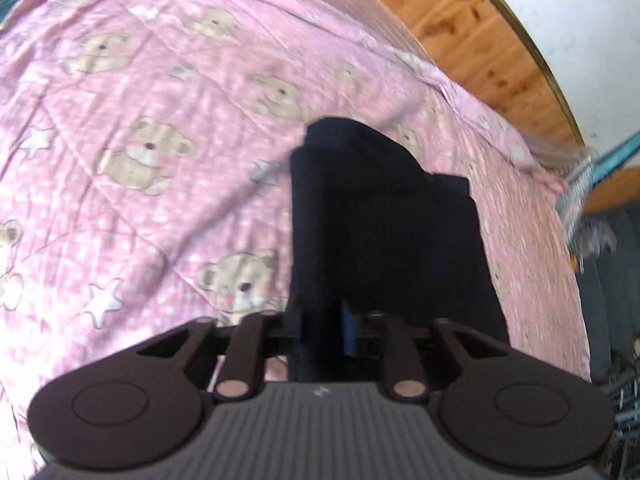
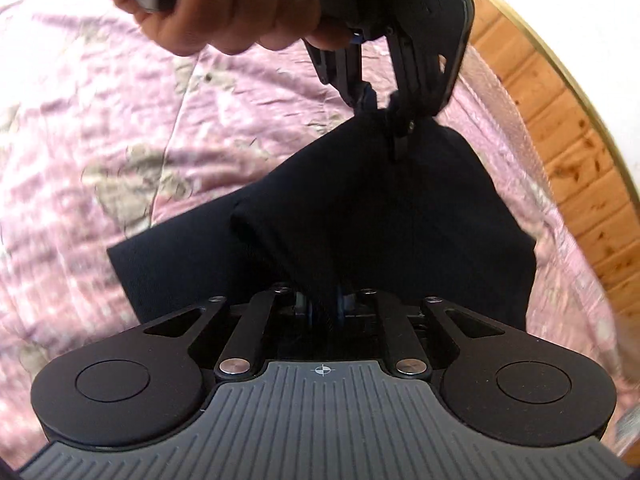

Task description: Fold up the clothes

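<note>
A dark navy garment (image 1: 384, 216) hangs over a pink bedspread with teddy bears and stars (image 1: 160, 120). My left gripper (image 1: 324, 332) is shut on the garment's near edge, and the cloth hangs away from it. In the right wrist view my right gripper (image 2: 324, 308) is shut on another edge of the same garment (image 2: 360, 216). The left gripper (image 2: 384, 116) shows there too, held by a hand (image 2: 224, 12), pinching the garment's far top edge. A flat part of the cloth (image 2: 172, 264) lies on the bedspread (image 2: 120, 128) at the left.
A wooden panelled wall (image 1: 472, 24) runs along the far side of the bed, with a white wall (image 1: 580, 20) above it. It also shows in the right wrist view (image 2: 580, 160). Grey and teal objects (image 1: 588, 184) sit past the bed's right edge.
</note>
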Demonstrator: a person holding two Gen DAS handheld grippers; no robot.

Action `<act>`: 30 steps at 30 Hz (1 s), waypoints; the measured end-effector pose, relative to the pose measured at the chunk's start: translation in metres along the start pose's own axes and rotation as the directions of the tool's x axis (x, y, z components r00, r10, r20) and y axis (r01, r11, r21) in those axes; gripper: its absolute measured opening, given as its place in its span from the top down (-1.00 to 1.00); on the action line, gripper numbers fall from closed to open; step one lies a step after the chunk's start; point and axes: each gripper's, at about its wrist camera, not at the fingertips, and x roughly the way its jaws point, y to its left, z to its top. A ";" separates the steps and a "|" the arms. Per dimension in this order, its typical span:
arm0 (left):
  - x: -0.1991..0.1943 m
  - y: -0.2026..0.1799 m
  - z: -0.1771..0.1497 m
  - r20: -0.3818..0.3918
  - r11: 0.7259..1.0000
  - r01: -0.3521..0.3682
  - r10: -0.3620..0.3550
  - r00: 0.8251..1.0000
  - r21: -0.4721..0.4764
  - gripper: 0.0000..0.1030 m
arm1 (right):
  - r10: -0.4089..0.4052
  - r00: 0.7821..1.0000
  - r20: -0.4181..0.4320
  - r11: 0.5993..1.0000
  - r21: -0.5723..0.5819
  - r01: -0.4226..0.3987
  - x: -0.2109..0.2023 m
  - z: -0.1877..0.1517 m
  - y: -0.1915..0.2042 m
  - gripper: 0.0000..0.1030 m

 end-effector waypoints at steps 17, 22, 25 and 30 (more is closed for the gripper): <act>0.002 -0.029 0.018 0.081 0.990 0.077 -0.087 0.993 0.117 0.87 | 0.096 0.995 0.011 0.995 -0.027 -0.096 0.002 -0.013 -0.037 0.79; 0.030 -0.016 0.029 0.001 0.994 0.006 -0.006 1.000 0.109 0.84 | 0.119 0.993 0.024 0.993 0.011 -0.119 0.007 0.003 -0.031 0.80; 0.025 -0.010 0.026 0.019 0.997 0.021 -0.023 1.000 0.080 0.70 | 0.125 0.991 0.040 0.992 -0.002 -0.125 0.004 0.006 -0.028 0.51; -0.018 -0.012 0.007 0.097 0.996 -0.008 0.000 0.995 0.083 0.14 | 0.247 0.958 0.145 0.950 0.157 -0.269 -0.042 -0.016 -0.061 0.16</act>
